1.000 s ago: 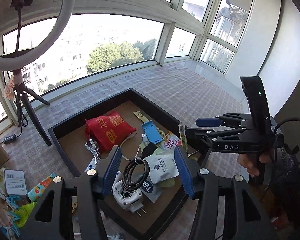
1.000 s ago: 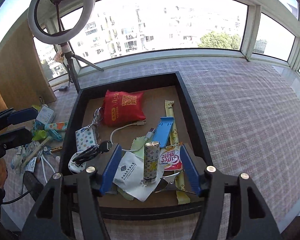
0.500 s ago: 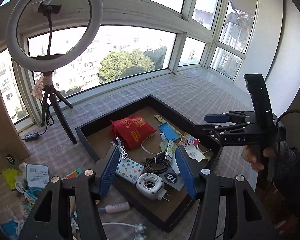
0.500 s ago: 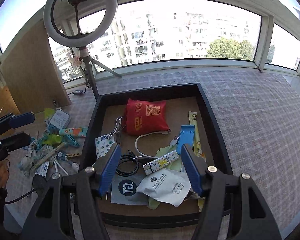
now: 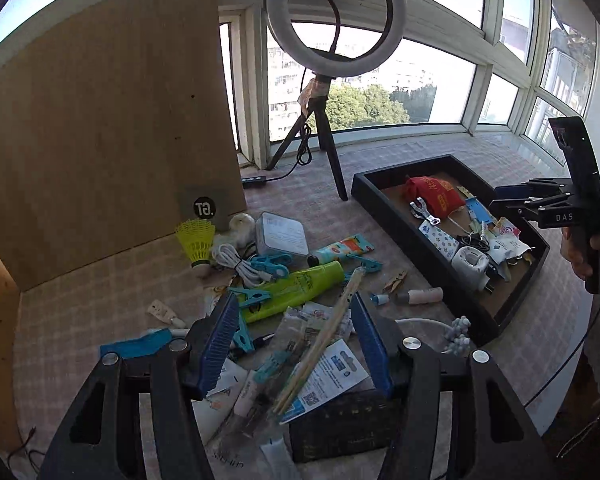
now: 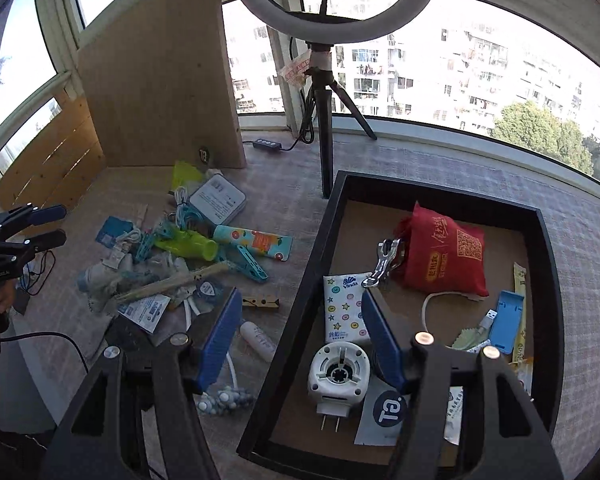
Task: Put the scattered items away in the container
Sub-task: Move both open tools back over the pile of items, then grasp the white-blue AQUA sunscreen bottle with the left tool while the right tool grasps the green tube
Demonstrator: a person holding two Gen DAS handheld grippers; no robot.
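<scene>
Readable text: "Vinda" on the tissue pack point(image 6: 346, 308) in the tray point(image 6: 328, 216); QR code and Chinese print on the red bag point(image 6: 444, 256); a round "Ta." style logo on a flat packet point(image 6: 386, 410) by the white plug adapter point(image 6: 339, 376); same logo mirrored on the sticker point(image 5: 205, 208) on the wood board point(image 5: 108, 120). "DAS" on the right gripper point(image 5: 512, 196) body, seen from the left wrist.

Left gripper point(image 5: 294, 348): jaws apart, nothing between the pads, hanging over the loose pile: chopsticks point(image 5: 320, 340), green tube point(image 5: 296, 288), blue clips, QR leaflet point(image 5: 328, 376), yellow shuttlecock point(image 5: 196, 240), white tin point(image 5: 281, 234).

Right gripper point(image 6: 300, 336): jaws apart, empty, straddling the tray's left wall; one finger over the cloth, the other over the tissue pack.

Only the left view shows the shuttlecock whole and the black block under the leaflet. Only the right view shows the tray's near end: adapter prongs, blue USB stand point(image 6: 508, 320), yellow sachet along the right wall.

Room: tray back half is bare floor; tripod point(image 6: 326, 152) leg stands just off the tray's far left corner. Wooden peg point(image 6: 260, 302) and small white bottle point(image 6: 258, 340) lie between pile and tray.
</scene>
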